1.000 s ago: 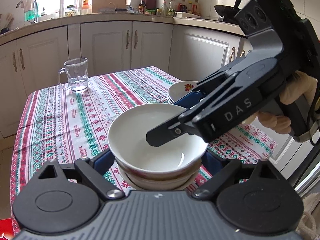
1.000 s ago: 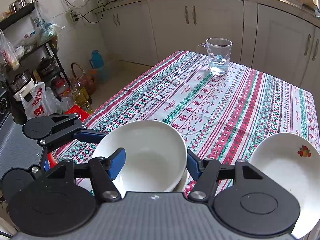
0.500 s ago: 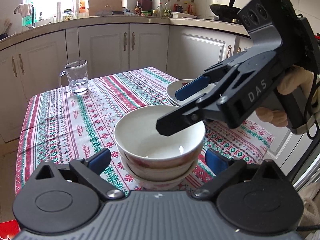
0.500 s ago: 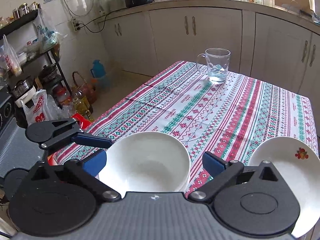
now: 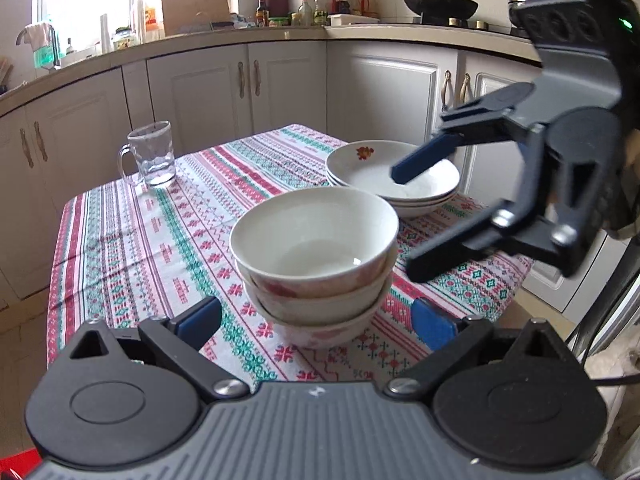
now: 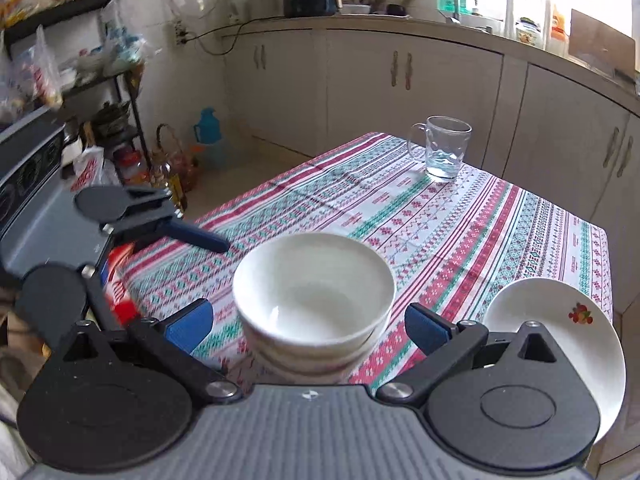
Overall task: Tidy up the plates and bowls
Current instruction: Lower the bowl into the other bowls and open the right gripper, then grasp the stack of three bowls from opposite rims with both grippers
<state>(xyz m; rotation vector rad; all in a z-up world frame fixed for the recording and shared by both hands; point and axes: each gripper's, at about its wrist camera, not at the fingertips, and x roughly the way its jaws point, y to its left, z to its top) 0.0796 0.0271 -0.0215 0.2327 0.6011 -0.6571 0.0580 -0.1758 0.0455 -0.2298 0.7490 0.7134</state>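
Three white bowls [image 5: 316, 256] are stacked one inside another on the striped tablecloth [image 5: 120, 240]. My left gripper [image 5: 316, 322] is open just in front of the stack, a blue pad on each side and neither touching. At the right, my right gripper [image 5: 408, 224] is open and empty, clear of the bowls, with its upper finger over a stack of flowered plates [image 5: 392, 178]. In the right wrist view the bowls [image 6: 314, 292] sit ahead of the right gripper [image 6: 308, 327], between its spread pads without contact. The plates [image 6: 560, 336] lie at the right. One left-gripper finger [image 6: 200, 239] shows at the left.
A glass mug [image 5: 152, 156] stands near the table's far corner. White kitchen cabinets [image 5: 280, 80] run behind the table. A shelf rack [image 6: 80, 80] and floor clutter, including a blue jug [image 6: 206, 128], lie beyond the table's left edge in the right wrist view.
My right gripper spread its jaws wide and drew back from the top bowl toward the plates. My left gripper opened wider and pulled back a little from the stack.
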